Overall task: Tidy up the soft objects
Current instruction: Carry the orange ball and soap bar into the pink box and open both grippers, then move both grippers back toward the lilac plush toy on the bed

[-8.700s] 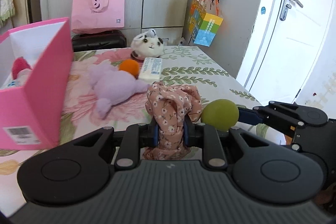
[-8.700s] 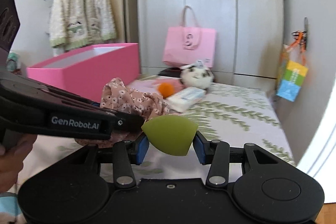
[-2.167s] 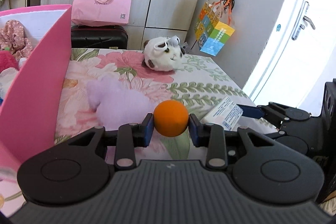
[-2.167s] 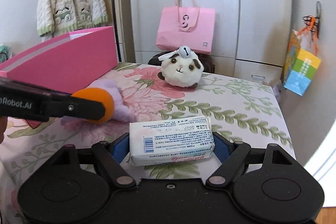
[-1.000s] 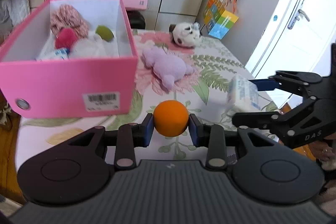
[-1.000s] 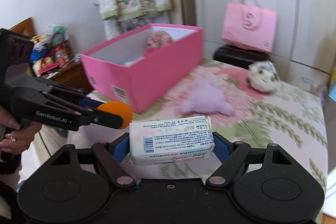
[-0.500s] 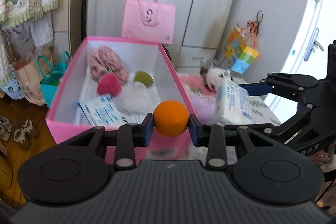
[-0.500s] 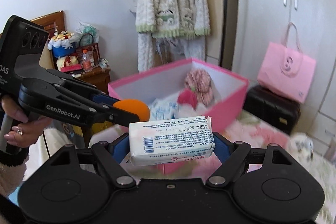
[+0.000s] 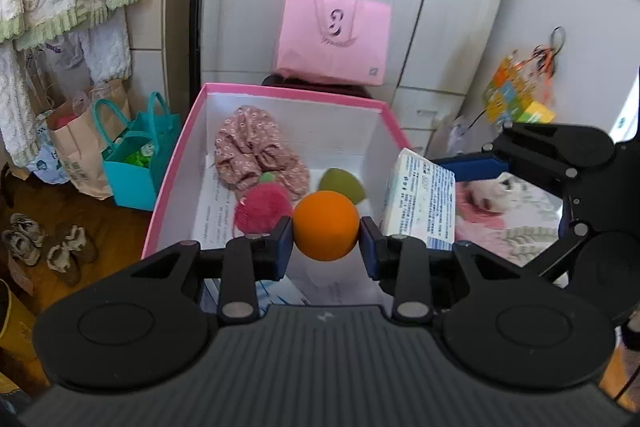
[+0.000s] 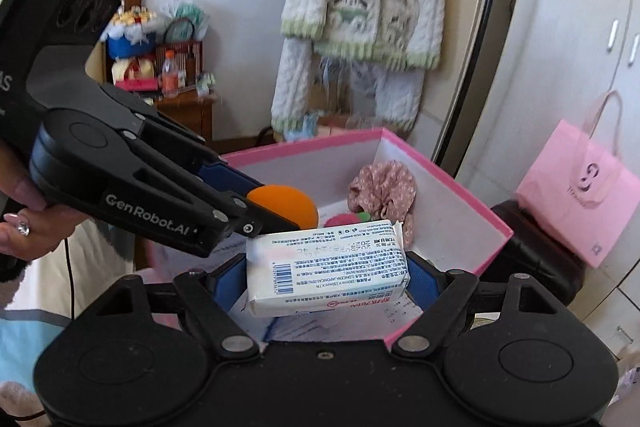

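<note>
My left gripper (image 9: 326,237) is shut on an orange ball (image 9: 326,225) and hovers over the open pink box (image 9: 292,95). My right gripper (image 10: 326,273) is shut on a white tissue pack (image 10: 326,267), also above the box (image 10: 452,183), close beside the left gripper (image 10: 256,211). Inside the box lie a floral fabric scrunchie (image 9: 256,155), a red plush strawberry (image 9: 262,209) and a green sponge (image 9: 340,183). In the left wrist view the tissue pack (image 9: 420,203) shows at the box's right wall.
A white plush toy (image 9: 496,191) lies on the floral bedspread (image 9: 516,223) right of the box. A pink tote bag (image 9: 334,35) stands behind the box. Teal and paper bags (image 9: 132,155) and shoes (image 9: 44,243) sit on the floor at left. A knitted cardigan (image 10: 360,3) hangs behind.
Both grippers have swung left from over the bed to above the pink box, each still gripping its object. The box interior now fills the view below them.
</note>
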Motion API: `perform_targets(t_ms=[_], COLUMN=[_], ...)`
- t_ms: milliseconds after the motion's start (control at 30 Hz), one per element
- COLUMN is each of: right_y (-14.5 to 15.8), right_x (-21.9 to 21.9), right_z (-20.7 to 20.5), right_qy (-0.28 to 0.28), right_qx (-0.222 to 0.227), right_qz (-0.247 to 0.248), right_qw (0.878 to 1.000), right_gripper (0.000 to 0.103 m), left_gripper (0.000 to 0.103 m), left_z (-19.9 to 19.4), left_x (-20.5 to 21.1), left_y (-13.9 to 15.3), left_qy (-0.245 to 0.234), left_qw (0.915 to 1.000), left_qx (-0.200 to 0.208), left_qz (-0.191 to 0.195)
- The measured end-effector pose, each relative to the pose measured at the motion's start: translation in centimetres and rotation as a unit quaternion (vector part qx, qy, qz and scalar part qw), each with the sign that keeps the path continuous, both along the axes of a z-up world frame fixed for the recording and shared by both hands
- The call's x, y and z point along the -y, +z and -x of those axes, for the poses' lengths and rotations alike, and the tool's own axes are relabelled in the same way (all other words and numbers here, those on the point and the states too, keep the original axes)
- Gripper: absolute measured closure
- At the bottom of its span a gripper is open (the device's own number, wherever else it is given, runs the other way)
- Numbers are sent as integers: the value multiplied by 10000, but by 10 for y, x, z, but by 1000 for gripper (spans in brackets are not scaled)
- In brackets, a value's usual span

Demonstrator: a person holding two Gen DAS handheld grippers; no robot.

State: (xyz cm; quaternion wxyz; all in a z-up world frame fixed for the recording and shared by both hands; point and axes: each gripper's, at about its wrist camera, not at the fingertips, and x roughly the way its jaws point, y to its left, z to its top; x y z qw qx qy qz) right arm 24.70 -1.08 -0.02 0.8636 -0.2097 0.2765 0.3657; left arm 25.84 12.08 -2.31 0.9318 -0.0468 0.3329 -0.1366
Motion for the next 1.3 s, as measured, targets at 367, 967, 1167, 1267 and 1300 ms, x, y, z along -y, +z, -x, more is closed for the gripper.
perform_targets(t_ms=[367, 967, 1167, 1267, 1300], right_y=[-30, 24, 38, 36, 34], right_x=[-21, 86, 122, 134, 138], right_z=[-34, 51, 92, 106, 111], right_qy=[318, -439, -666, -743, -763], right_qx=[-218, -46, -101, -162, -166], right_qz=[651, -960, -1053, -1041, -1031], right_qw=[9971, 9944, 9921, 9917, 9916], right_gripper=[17, 13, 13, 13, 13], left_gripper=[68, 38, 33, 32, 31], left_z=[-44, 52, 80, 93, 97], left_x=[-1, 6, 20, 33, 38], left_y=[-26, 32, 49, 52, 52], left_qy=[131, -161, -565, -796, -883], left_qw=[9976, 9994, 9980, 9966, 9959], left_qx=[-671, 238, 243, 183, 153], left_qz=[-51, -191, -118, -124, -124])
